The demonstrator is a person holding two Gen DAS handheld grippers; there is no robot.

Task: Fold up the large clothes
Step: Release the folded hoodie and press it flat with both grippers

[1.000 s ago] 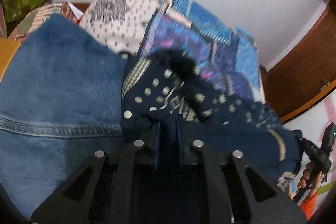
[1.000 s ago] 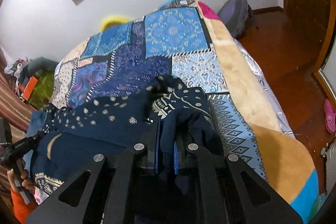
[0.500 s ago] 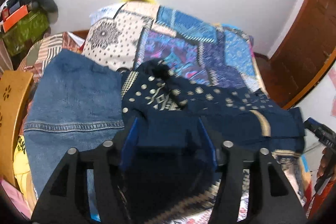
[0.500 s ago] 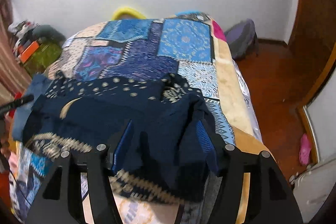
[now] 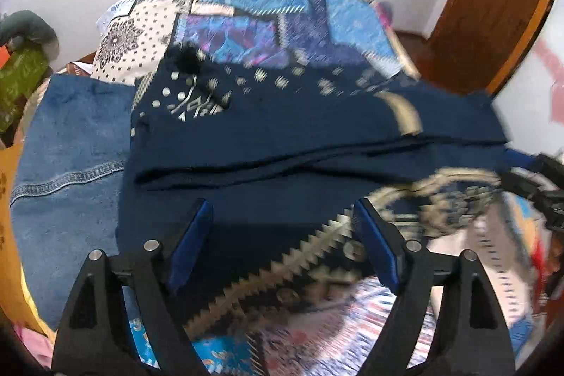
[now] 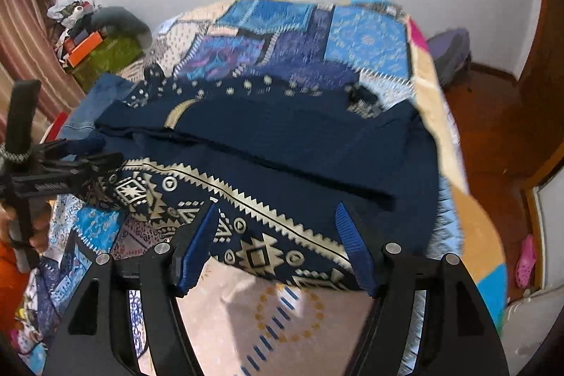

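A navy garment with cream patterns (image 5: 282, 125) (image 6: 282, 136) lies folded crosswise on the bed, its zigzag-trimmed hem nearest me. My left gripper (image 5: 282, 217) hovers over the garment's near left part. Its jaws are opening, and the blue pads (image 5: 192, 242) touch no cloth. My right gripper (image 6: 278, 217) hangs over the hem on the right side. Its jaws are also opening, with nothing pinched between them. Each gripper shows at the edge of the other's view: the right gripper (image 5: 521, 173) and the left gripper (image 6: 95, 152).
A blue denim piece (image 5: 67, 147) (image 6: 95, 97) lies left of the garment on the patchwork bedspread (image 5: 282, 16) (image 6: 366, 37). A green box (image 5: 17, 83) stands at the far left. Right of the bed are wooden floor, a backpack (image 6: 451, 55) and a pink shoe (image 6: 525, 256).
Both grippers were shut on bunched navy cloth. They have let go, opened wide and drawn back toward the near bed edge. The garment now lies flat and folded.
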